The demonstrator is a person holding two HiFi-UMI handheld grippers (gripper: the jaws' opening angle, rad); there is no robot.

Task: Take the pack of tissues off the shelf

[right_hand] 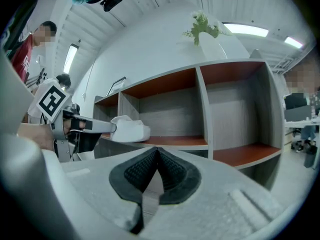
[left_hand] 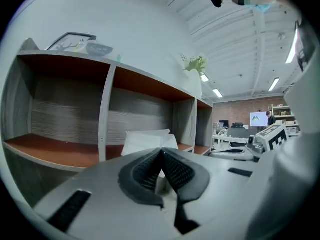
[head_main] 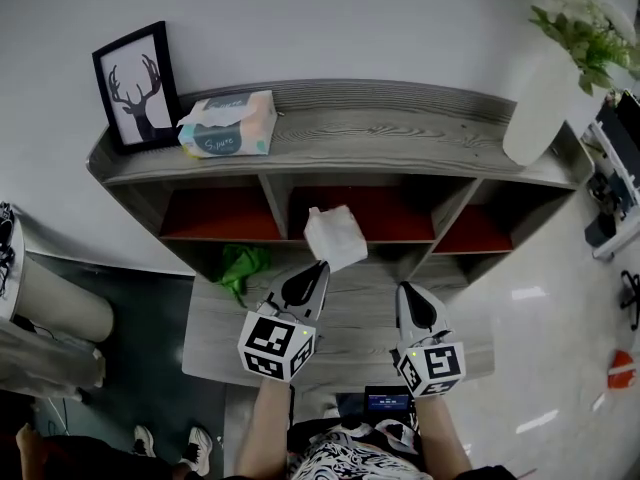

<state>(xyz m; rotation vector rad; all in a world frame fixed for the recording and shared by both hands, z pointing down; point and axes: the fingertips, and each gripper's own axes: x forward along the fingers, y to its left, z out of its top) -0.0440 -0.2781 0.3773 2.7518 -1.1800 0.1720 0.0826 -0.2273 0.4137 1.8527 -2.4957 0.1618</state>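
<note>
My left gripper (head_main: 320, 266) is shut on a white pack of tissues (head_main: 335, 236), holding it in the air in front of the shelf's (head_main: 400, 128) middle compartment. In the left gripper view the white pack (left_hand: 145, 140) sticks out beyond the closed left gripper (left_hand: 161, 151). From the right gripper view the same pack (right_hand: 129, 130) shows at the left, clear of the red shelf board. My right gripper (head_main: 408, 288) is beside it on the right, shut with nothing between its pads (right_hand: 157, 151). A second, green-and-white tissue pack (head_main: 228, 124) lies on the shelf top.
A framed deer picture (head_main: 137, 86) leans at the top shelf's left end. A white vase with a plant (head_main: 545, 98) stands at its right end. A green cloth (head_main: 240, 266) lies on the low board under the left compartment. A pale cylinder (head_main: 60, 303) stands at far left.
</note>
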